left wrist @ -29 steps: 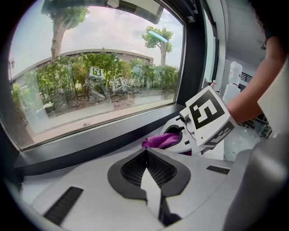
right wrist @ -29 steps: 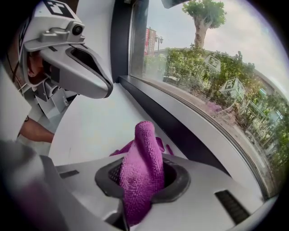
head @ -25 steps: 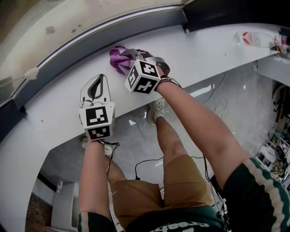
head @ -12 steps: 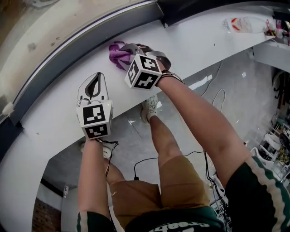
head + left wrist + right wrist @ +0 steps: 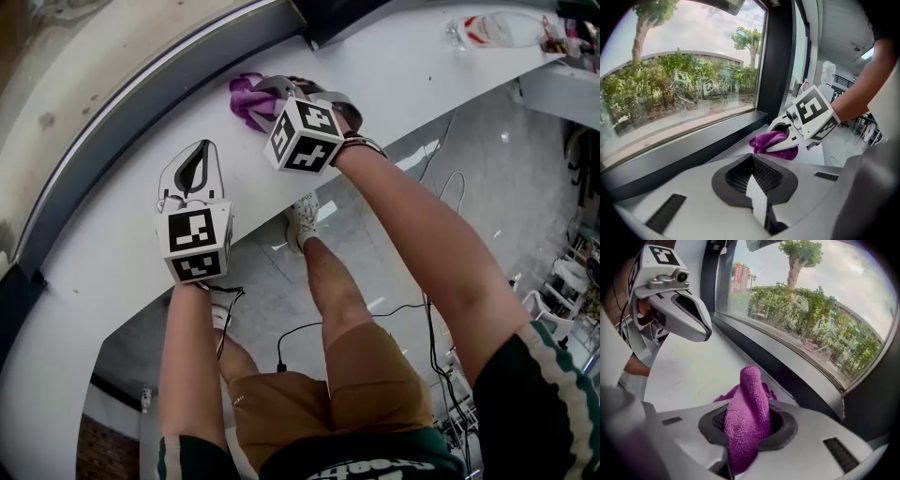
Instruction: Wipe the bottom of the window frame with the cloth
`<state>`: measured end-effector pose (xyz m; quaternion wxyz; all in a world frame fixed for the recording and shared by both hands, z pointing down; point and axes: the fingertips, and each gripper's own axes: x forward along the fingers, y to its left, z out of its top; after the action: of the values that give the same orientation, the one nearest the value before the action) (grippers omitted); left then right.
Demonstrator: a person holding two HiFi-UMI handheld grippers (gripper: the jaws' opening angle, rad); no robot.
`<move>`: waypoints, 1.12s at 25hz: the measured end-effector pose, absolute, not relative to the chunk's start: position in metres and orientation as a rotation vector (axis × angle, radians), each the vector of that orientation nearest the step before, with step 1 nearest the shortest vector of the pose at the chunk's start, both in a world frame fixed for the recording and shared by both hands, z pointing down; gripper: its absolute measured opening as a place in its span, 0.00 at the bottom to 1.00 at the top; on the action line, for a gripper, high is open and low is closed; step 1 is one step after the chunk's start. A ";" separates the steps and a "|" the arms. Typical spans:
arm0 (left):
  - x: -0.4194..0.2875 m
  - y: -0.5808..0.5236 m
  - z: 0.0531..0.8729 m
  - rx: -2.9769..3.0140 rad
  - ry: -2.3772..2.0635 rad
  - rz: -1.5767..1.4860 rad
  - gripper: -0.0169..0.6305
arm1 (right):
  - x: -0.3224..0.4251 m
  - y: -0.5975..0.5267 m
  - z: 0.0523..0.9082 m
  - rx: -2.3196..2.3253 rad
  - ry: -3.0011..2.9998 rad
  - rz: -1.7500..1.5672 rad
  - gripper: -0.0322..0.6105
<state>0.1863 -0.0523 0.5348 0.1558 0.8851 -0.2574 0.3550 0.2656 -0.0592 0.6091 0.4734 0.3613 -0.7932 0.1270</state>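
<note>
Since a second ago both grippers look to have travelled along the white bench (image 5: pixel 103 258) towards the dark upright (image 5: pixel 328 14) at the frame's corner, and the cloth has gone with them. Our right gripper (image 5: pixel 270 92) is clamped on the purple cloth (image 5: pixel 246 97), which lies bunched on the bench just beside the bottom of the window frame (image 5: pixel 141 103). Our left gripper (image 5: pixel 197 161) has its jaws together on nothing. We judge the cloth soft, light and floppy, so a pinch on its gathered middle suits it.
</note>
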 end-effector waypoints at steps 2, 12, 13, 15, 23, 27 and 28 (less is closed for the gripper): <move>0.196 -0.053 0.533 2.548 -0.729 1.011 0.04 | 0.282 -0.057 0.609 0.896 -1.926 0.313 0.19; 0.255 -0.049 0.532 2.602 -0.654 0.995 0.04 | 0.339 -0.048 0.609 0.953 -1.895 0.326 0.19; 0.261 -0.048 0.532 2.606 -0.647 0.993 0.04 | 0.345 -0.046 0.608 0.963 -1.889 0.329 0.19; 0.270 -0.045 0.532 2.612 -0.636 0.993 0.04 | 0.358 -0.043 0.608 0.981 -1.873 0.335 0.19; 0.300 -0.031 0.536 2.612 -0.556 0.953 0.04 | 0.410 -0.031 0.609 1.097 -1.795 0.395 0.19; 0.316 -0.025 0.532 2.611 -0.509 0.904 0.04 | 0.417 -0.032 0.608 1.159 -1.792 0.432 0.19; 0.319 -0.022 0.532 2.615 -0.498 0.901 0.04 | 0.419 -0.032 0.608 1.175 -1.790 0.441 0.19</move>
<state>0.3191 -0.0225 0.5320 0.1649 0.9177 -0.1749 0.3162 0.4185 -0.0318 0.6077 0.4598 0.4774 -0.7271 0.1791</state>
